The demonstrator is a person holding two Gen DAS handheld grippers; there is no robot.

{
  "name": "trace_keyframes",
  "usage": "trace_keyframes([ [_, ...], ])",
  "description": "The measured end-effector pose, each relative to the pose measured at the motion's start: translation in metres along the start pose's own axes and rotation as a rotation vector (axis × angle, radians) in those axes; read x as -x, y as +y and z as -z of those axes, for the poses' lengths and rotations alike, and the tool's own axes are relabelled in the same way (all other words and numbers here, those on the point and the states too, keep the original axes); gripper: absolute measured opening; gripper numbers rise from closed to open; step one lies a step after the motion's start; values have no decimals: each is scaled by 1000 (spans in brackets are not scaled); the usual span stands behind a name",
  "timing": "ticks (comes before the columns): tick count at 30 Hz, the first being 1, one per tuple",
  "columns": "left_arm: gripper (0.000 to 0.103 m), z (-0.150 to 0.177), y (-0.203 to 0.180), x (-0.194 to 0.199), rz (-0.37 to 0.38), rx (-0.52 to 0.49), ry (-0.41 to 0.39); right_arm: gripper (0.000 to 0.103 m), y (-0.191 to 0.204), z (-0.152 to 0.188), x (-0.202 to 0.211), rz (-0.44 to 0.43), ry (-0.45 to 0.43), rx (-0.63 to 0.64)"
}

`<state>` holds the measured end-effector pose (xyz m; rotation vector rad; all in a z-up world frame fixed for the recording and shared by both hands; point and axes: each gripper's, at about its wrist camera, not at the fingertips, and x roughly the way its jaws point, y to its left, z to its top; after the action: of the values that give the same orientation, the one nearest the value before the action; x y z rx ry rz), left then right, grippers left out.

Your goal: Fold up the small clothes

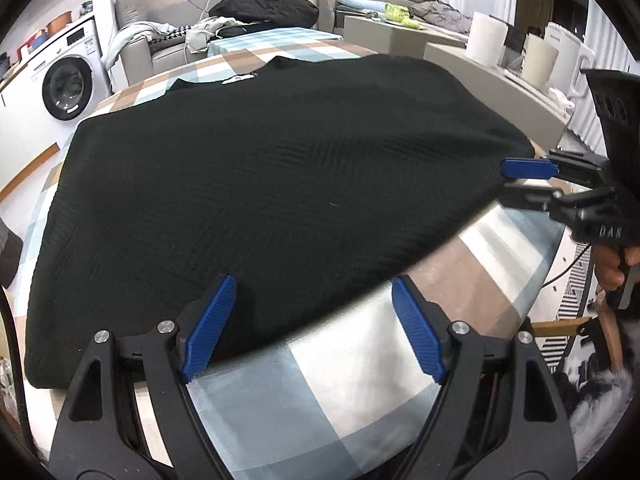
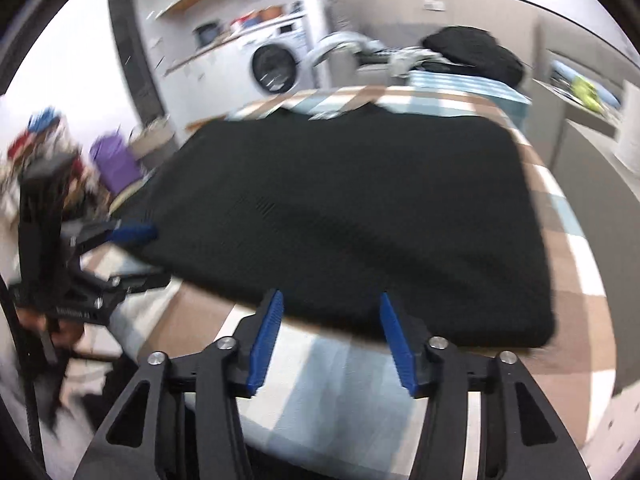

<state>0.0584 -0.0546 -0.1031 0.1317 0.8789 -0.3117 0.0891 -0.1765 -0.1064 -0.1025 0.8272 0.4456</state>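
Observation:
A black ribbed garment [image 1: 256, 184] lies spread flat on a table with a checked cloth [image 1: 360, 368]; it also shows in the right wrist view [image 2: 360, 216]. My left gripper [image 1: 312, 320] is open, its blue pads either side of the garment's near hem, holding nothing. My right gripper [image 2: 332, 336] is open at the near hem too, empty. Each gripper shows in the other's view, the right one [image 1: 528, 178] at the garment's right corner and the left one [image 2: 136, 248] at its left corner.
A washing machine [image 1: 64, 80] stands at the far left. A sofa with a black bundle [image 1: 264, 4] and loose clothes is behind the table. A ledge with white rolls and a kettle [image 1: 560, 60] runs along the right. A chair [image 1: 576, 328] stands at the right.

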Motion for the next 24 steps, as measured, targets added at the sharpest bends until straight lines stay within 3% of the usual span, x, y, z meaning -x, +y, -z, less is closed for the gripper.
trace_keyframes([
  [6,78,-4,-3,-8,-8,3,-4,66,16,0,-21,51,31,91],
  [10,78,-10,1,-12,-12,10,-6,65,16,-4,-32,87,25,109],
  [11,78,-11,1,-13,-6,12,-5,60,16,-5,-32,83,20,112],
  [13,78,-12,4,-13,6,19,-3,26,13,-5,-30,54,8,110],
  [15,78,-13,8,-11,30,38,1,10,11,-7,-27,0,8,100],
  [20,78,-15,20,1,126,95,-17,4,11,0,-14,-69,20,133],
  [24,78,-22,27,3,133,140,-42,4,8,5,-12,-89,65,135],
])
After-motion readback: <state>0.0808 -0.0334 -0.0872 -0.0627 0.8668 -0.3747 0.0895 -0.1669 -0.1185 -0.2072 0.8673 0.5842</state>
